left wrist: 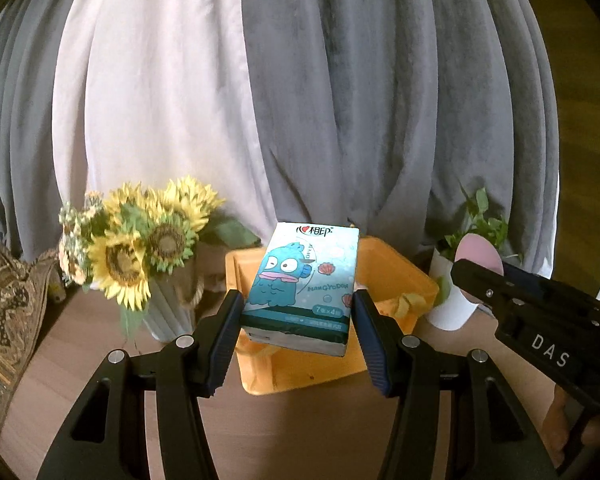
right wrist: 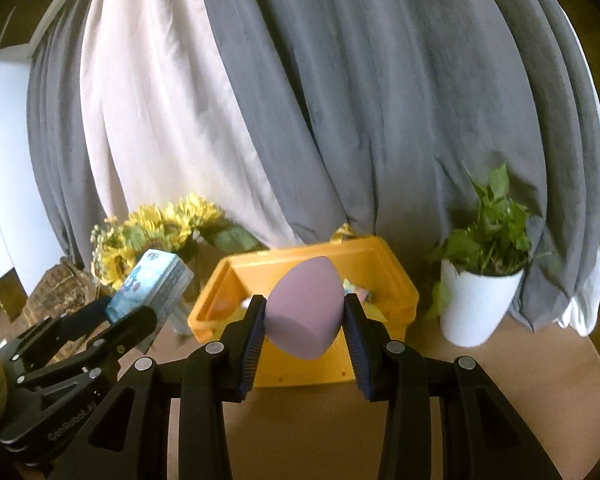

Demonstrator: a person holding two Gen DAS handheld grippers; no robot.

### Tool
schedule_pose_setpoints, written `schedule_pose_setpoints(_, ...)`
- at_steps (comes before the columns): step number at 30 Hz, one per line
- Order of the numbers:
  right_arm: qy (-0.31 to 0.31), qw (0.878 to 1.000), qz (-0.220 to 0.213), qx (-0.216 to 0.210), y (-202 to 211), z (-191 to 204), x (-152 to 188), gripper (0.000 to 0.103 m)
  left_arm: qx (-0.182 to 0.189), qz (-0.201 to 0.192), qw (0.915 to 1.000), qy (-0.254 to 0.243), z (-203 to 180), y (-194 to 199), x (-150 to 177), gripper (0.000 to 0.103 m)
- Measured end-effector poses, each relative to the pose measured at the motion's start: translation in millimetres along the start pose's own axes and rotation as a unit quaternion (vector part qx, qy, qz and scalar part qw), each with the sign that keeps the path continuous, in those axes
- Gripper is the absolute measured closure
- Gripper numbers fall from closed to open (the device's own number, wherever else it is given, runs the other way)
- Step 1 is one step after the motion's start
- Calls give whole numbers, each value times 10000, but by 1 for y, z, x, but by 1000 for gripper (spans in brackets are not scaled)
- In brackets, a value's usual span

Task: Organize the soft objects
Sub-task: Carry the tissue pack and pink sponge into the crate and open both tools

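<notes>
A pack of tissues [left wrist: 300,284] printed with a blue cartoon fish sits clamped between the pads of the left gripper [left wrist: 298,312], held in the air just in front of an open yellow bin [left wrist: 396,276] on a wooden table [left wrist: 100,360]; the jaws stand part-way closed, both pads pressing the pack's sides. Beside it, the right gripper [right wrist: 304,320] holds a pink egg-shaped makeup sponge [right wrist: 304,312] the same way, its jaws narrowed onto the sponge's flanks, also in front of the bin [right wrist: 300,368]. The left wrist view gives the pack's printed face in full, and catches the right gripper [left wrist: 472,276] only from the side, right of the bin, with a sliver of the pink sponge [left wrist: 480,254] at its tip. The right wrist view returns the favour: it shows the left gripper [right wrist: 120,308] left of the bin with the pack [right wrist: 152,284] seen edge-on and tilted, and it looks deeper into the bin, where small pale items lie, too blurred to name. Left of the bin stands a ribbed vase of sunflowers [left wrist: 140,248], sharp in the left view and half hidden behind the pack in the right; further left of it a patterned fabric [left wrist: 4,312] appears. Right of the bin is a leafy plant in a white pot [right wrist: 476,304], whole in the right view only. Grey and pale curtains [right wrist: 340,100] hang behind the bin.
</notes>
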State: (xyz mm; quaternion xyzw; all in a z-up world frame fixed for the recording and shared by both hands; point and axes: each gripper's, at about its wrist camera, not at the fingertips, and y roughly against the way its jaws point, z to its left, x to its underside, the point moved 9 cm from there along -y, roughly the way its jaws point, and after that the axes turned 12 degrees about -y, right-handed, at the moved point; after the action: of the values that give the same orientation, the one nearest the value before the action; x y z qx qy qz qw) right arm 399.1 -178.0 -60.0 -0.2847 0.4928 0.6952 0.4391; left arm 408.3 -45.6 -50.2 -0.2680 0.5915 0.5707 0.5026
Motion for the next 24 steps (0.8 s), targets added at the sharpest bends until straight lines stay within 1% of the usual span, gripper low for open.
schedule_pose_setpoints(4, 35, 9999, -124, -63, -7, 4, -13, 63, -44, -53, 10000, -24, 5, -8, -11, 48)
schedule_pose_setpoints(9, 32, 9998, -164, -120, -20, 5, -27, 63, -109, -149, 9998, -79, 8, -19, -23, 48)
schedule_pose_setpoints(16, 52, 9997, -225, -68, -43, 0, -43, 63, -148, -241, 9995, -168, 11, -40, -41, 48)
schedule_pose_setpoints(24, 71, 9997, -226, 12, -71, -7, -58, 63, -93, -168, 9996, -189, 12, -71, -49, 48)
